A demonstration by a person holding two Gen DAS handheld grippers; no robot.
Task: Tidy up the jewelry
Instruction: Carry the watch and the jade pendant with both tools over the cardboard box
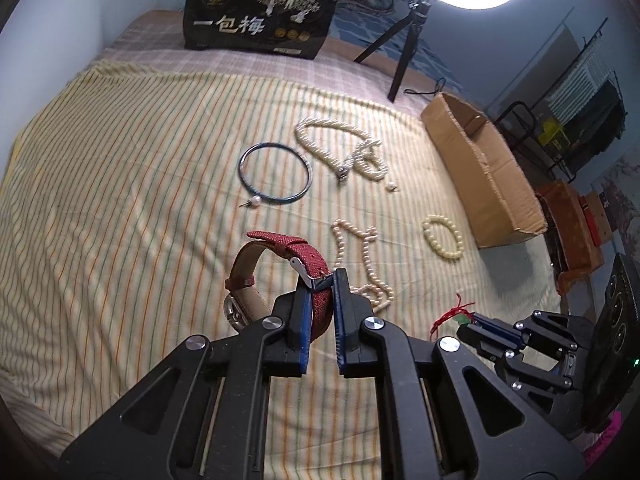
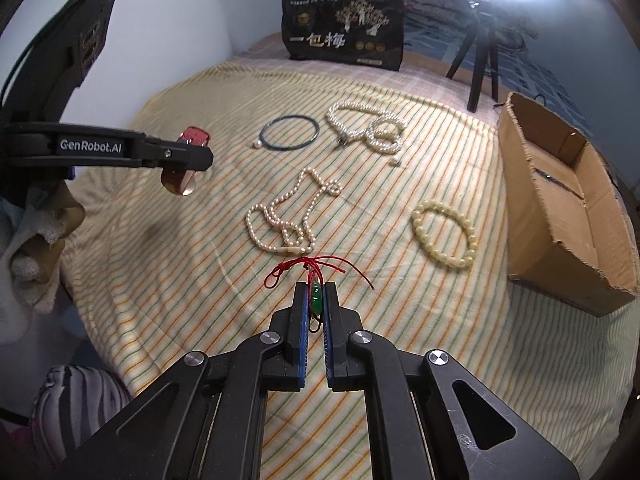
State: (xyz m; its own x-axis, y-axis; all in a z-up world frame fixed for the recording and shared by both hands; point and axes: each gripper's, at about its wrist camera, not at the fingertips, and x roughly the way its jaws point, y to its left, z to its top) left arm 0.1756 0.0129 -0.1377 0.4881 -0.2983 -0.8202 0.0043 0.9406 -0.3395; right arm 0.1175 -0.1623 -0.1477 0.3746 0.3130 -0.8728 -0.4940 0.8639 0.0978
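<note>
Striped yellow bedding (image 1: 140, 184) covers everything below me, with an open cardboard box (image 2: 560, 200) lying at its right side, the likely place for the pieces.

Largest still lying on the cloth is the thick pearl necklace (image 1: 340, 140), heavy-looking and limp; I'd judge it needs a pinch on a bunched part so it doesn't stream out. Nearer lies the thin pearl strand (image 2: 288, 216), lighter, just as floppy, and easy to snag. Left of the thick necklace, the blue bangle (image 1: 276, 172) is stiff and smooth, so I'd grip across its rim. The cream bead bracelet (image 2: 444, 236) near the box looks stretchy and round-beaded, likely to roll between pads.

My left gripper (image 1: 322, 284) is raised above the bedding and pinches the red watch (image 1: 280, 264) by its woven strap beside the buckle; the case hangs low at the left, so it may swing.

My right gripper (image 2: 316, 300) points forward and low over the cloth, nearly closed on the small green pendant (image 2: 316, 300), hard and slick, its red cord (image 2: 304, 264) trailing loose ahead.
</note>
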